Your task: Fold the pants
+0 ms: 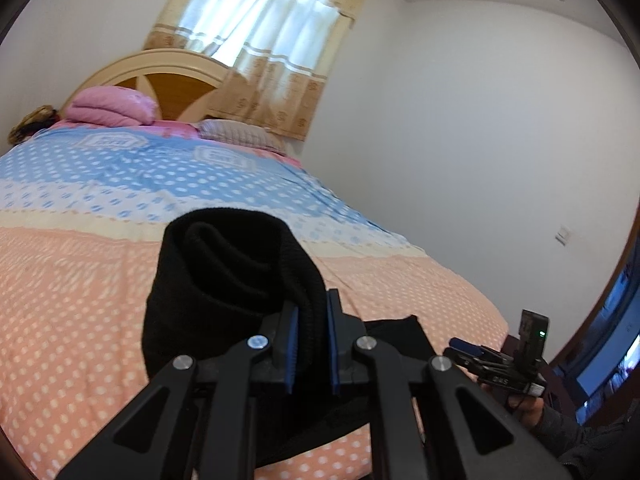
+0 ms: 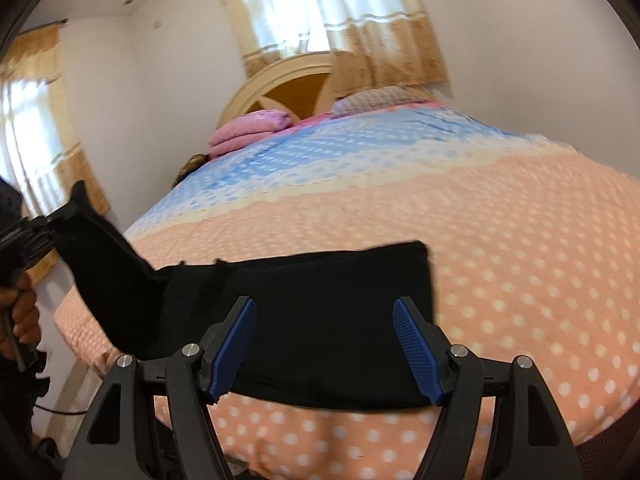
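Observation:
The black pants (image 2: 320, 300) lie in a folded band across the near edge of the bed. My left gripper (image 1: 311, 320) is shut on one end of them, and that end (image 1: 224, 276) is lifted off the bed and bunched up in front of the camera. In the right wrist view the same raised end (image 2: 100, 248) hangs from the left gripper (image 2: 56, 220) at the far left, with a hand (image 2: 22, 312) below it. My right gripper (image 2: 324, 320) stands open above the flat part of the pants, its blue pads (image 2: 236, 344) apart and gripping nothing.
The bed's cover (image 2: 520, 260) is pink with white dots near me and blue farther off. A folded pink quilt (image 1: 112, 110) and a pillow (image 1: 236, 132) lie by the headboard (image 1: 160, 80). Curtained window (image 1: 264, 40) behind; white wall at right, dark furniture (image 1: 608, 360) beyond the bed corner.

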Tool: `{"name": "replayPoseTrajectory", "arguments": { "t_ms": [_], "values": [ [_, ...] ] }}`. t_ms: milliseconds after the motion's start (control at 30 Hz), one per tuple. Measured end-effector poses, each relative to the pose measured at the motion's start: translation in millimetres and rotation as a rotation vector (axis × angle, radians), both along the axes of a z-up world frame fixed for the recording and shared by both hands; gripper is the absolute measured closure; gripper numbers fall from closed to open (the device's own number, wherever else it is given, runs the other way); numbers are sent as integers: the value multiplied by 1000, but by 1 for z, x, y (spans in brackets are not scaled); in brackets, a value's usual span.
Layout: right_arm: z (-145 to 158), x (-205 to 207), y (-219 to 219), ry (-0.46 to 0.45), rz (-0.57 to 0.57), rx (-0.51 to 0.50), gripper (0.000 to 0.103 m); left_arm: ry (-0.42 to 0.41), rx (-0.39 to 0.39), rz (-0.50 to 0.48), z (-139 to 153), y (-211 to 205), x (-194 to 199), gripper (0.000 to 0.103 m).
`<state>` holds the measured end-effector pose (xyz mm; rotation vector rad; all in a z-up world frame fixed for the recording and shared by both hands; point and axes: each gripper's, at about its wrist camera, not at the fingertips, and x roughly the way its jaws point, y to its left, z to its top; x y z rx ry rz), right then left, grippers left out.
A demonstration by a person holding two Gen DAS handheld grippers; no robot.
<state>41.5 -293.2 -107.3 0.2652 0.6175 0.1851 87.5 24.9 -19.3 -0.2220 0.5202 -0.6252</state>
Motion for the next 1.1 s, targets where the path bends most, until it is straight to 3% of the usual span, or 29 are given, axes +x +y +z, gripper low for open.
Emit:
{"name": "replayPoseTrajectory", "arguments": {
  "t_ms": [267,400,567,700,833,933,1000,1100],
  "values": [
    [-17,5,-40,51,-147,93,30,5,65,-126,3,-59,2,90],
    [-19,5,-46,55,-171,98,30,12,96,-187,3,-88,4,90],
    [-21,4,-50,53,-184,102,30,27,135,-290,2,-131,6,99],
    [-22,4,-58,55,-206,106,30,64,183,-361,-15,-165,13,99],
    [-18,0,-60,31,-182,111,30,93,178,-362,-27,-166,16,99],
    [-13,-2,-49,8,-101,126,30,67,201,-300,-31,-148,14,99],
    [-9,-3,-32,-2,-16,125,30,67,209,-261,-34,-138,13,95],
    [-4,-8,0,-35,102,84,30,55,234,-160,-41,-108,11,67]
  ]
}}
